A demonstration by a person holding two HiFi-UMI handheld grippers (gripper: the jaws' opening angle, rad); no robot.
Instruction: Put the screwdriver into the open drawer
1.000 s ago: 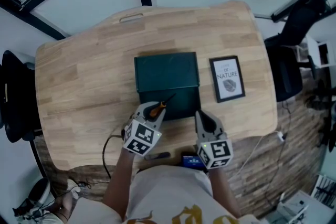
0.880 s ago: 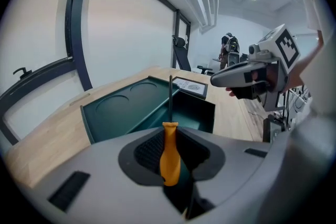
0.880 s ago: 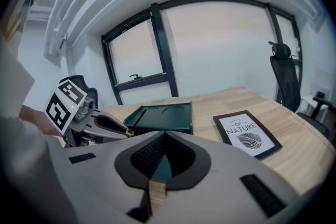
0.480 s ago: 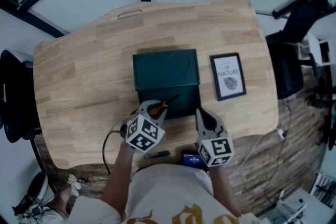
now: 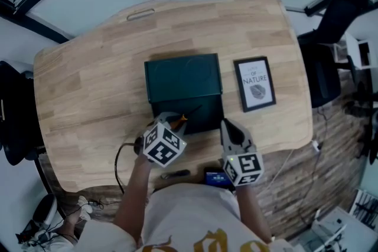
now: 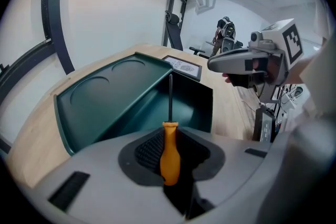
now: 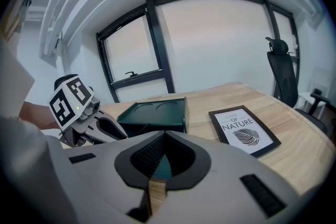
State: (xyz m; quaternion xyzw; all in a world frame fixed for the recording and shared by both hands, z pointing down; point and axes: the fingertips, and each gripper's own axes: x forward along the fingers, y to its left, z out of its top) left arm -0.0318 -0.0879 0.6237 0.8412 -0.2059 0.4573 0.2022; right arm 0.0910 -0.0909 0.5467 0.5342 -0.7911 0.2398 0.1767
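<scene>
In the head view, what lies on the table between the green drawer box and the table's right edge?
A framed NATURE print lies flat there, apart from the green drawer box, seen in the head view.

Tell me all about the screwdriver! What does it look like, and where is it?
The screwdriver has a smooth orange handle, plastic by the look of it, and a thin, straight dark shaft. The left gripper is shut on the handle and holds it off the table. The shaft points forward over the open dark green drawer. Its tip seems to hang above the drawer's inside, touching nothing I can see.
</scene>
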